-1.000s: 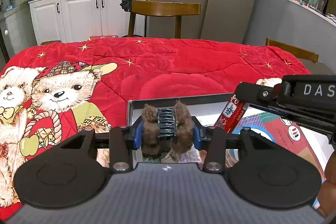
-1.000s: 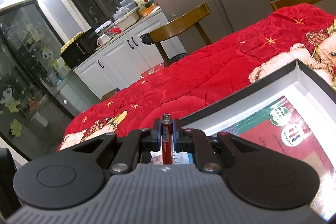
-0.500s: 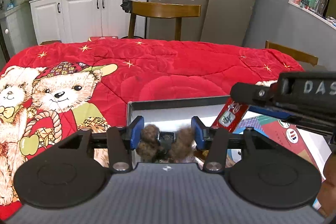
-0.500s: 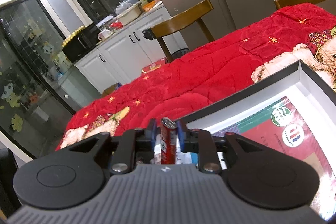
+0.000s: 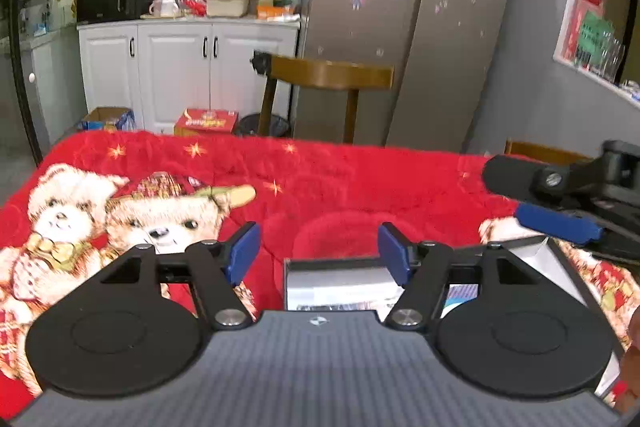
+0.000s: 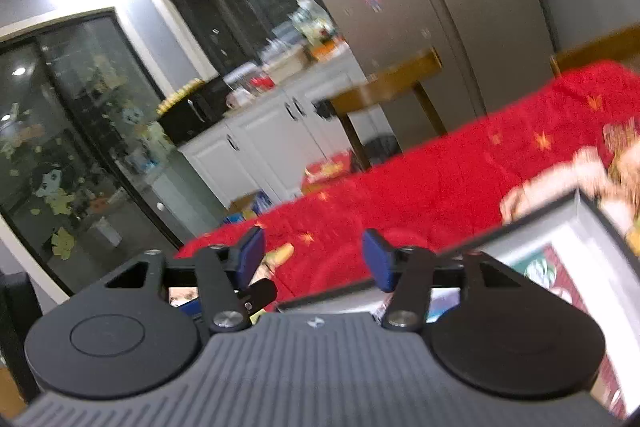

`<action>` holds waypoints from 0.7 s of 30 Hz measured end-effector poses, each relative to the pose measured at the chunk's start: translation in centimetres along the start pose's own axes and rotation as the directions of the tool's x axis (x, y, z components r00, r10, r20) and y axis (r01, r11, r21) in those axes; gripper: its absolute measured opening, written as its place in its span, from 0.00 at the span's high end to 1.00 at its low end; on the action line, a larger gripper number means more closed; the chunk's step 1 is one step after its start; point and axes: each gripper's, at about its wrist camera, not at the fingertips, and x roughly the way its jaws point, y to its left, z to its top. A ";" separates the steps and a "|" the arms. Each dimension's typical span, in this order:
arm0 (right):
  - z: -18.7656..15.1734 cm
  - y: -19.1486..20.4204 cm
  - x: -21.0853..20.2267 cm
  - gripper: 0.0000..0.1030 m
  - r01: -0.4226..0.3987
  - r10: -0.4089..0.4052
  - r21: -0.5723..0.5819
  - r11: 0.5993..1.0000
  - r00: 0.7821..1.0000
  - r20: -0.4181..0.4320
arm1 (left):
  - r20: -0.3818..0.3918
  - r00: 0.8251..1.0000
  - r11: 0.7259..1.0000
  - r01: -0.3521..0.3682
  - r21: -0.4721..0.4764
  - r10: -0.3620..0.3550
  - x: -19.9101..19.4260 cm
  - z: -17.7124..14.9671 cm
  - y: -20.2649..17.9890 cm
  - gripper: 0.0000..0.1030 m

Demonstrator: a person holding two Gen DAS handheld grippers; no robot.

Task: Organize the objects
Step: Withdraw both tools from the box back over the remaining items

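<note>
— What is seen from the left wrist?

— The left hand-held gripper (image 5: 318,247) is seen with its blue pads spread wide, having just been opening, and nothing is held between them. Below it, the near wall of an open box (image 5: 340,269) is shown on a surface covered by a red bear-print blanket (image 5: 320,187). The box's contents are mostly hidden by the gripper body. At the right edge, the right hand-held gripper (image 5: 532,199) is seen above the box, one blue pad showing. A wooden chair (image 5: 332,77) is placed behind the surface, with white cabinets (image 5: 180,67) further back.

— And from the right wrist?

— The picture is blurred. The right hand-held gripper (image 6: 314,255) is shown with its jaws well apart, also just opened, and empty. The box (image 6: 552,227) lies to the lower right, and what may be a printed red packet (image 6: 560,275) is made out inside it. The tip of the left hand-held gripper (image 6: 260,293) is glimpsed low on the left.
</note>
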 end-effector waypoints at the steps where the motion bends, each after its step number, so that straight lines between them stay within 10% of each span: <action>1: 0.3 0.3 -0.8 0.26 -0.009 0.010 -0.014 1.000 1.000 0.023 | 0.009 1.000 1.000 -0.002 0.001 0.002 -0.7 0.4 0.1 0.31; 21: 4.7 5.2 -19.1 0.03 -0.156 0.201 -0.183 0.971 0.943 0.265 | 0.336 0.939 0.998 0.068 0.009 -0.067 -23.2 0.9 -2.2 0.29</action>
